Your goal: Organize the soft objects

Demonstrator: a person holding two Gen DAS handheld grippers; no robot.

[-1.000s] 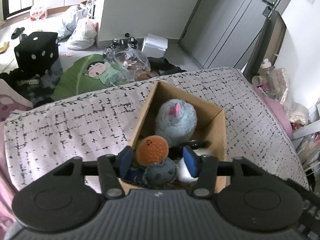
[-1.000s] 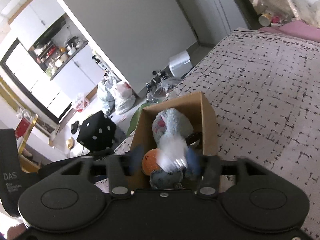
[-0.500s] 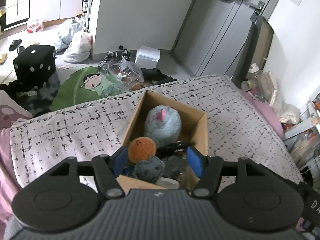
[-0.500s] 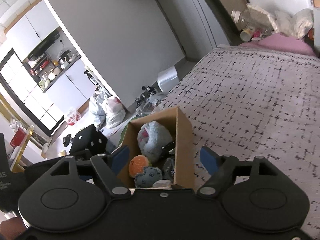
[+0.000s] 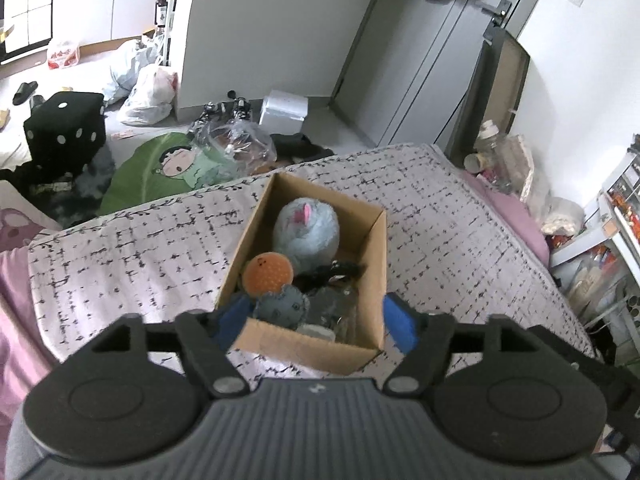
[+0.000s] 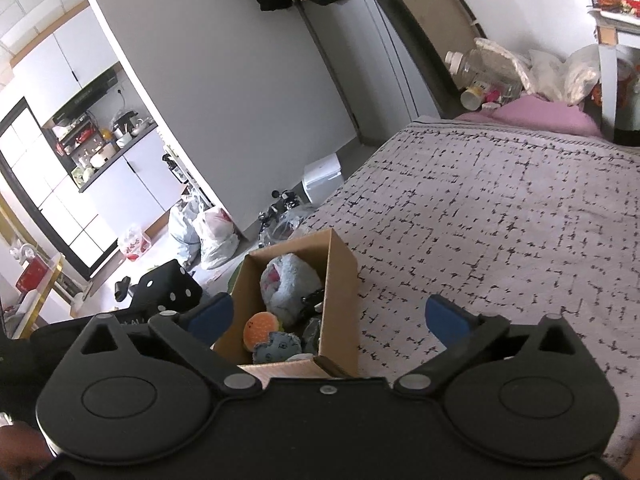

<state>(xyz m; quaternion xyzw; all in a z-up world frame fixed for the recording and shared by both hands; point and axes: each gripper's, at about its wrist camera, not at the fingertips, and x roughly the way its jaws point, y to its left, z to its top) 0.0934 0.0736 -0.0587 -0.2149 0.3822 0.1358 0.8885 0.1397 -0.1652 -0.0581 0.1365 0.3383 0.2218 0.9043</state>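
Note:
A brown cardboard box (image 5: 376, 264) (image 6: 340, 288) stands on the patterned bed cover. Inside lie a fluffy pale blue plush (image 5: 306, 232) (image 6: 288, 284), an orange burger-like toy (image 5: 267, 274) (image 6: 261, 326), a small grey-blue plush (image 5: 283, 306) (image 6: 278, 348) and some dark and white items. My left gripper (image 5: 312, 322) hovers above the box's near end, jaws opening, nothing gripped. My right gripper (image 6: 326, 316) hangs above the box's near right corner, jaws opening wide, empty.
The bed cover (image 6: 500, 220) stretches right and far of the box. Beyond the bed's edge the floor holds a black dice cushion (image 5: 64, 128), plastic bags (image 5: 148, 96), a green cartoon mat (image 5: 160, 168) and a white box (image 5: 284, 108). Bottles and clutter (image 6: 492, 76) sit by the pink pillow.
Both grippers pulled back and up from the box, which now looks smaller. Both sets of jaws spread wider. The white item blurred at the right gripper's tips a second ago now lies in the box.

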